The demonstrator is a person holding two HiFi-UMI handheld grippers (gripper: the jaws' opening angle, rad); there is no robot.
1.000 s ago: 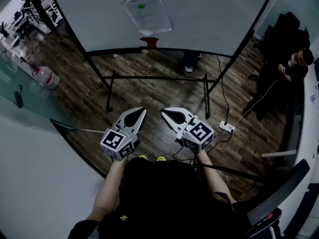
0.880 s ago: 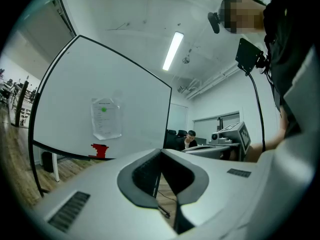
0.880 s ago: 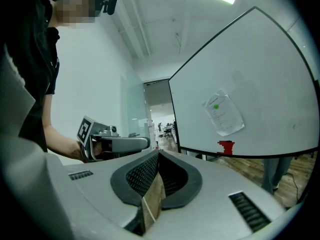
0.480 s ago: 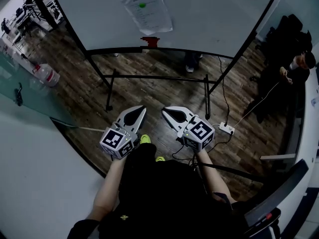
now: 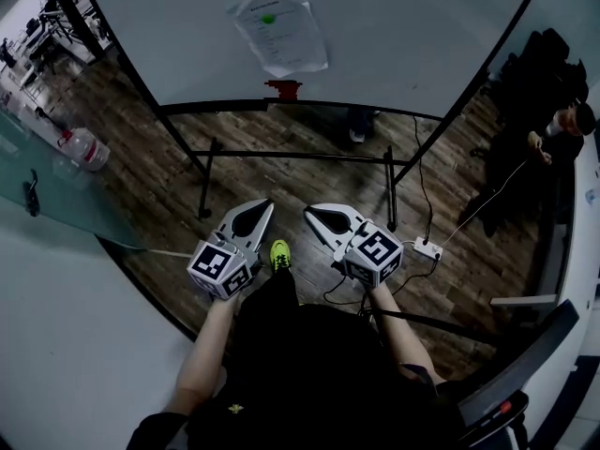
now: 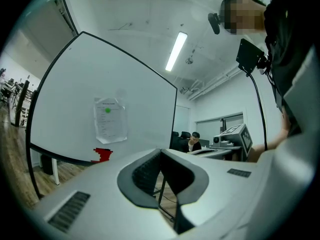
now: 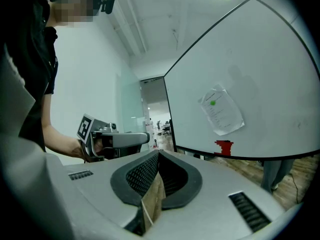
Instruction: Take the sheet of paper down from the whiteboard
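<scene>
left hand-held gripper (image 5: 266, 205) and right hand-held gripper (image 5: 309, 212) are side by side near the wearer, above the wood floor (image 5: 281, 181), both pointing level at the whiteboard (image 5: 422, 36). each has its jaws pressed together, tips meeting, with nothing held and nothing touched. the paper (image 5: 279, 31), slightly crumpled with a green dot near its top, hangs on the board well apart from both, above a red object (image 5: 281, 87) on the tray rail. a seated person (image 5: 548, 134) is at far right. a bottle (image 5: 82, 146) lies on the floor at left.
</scene>
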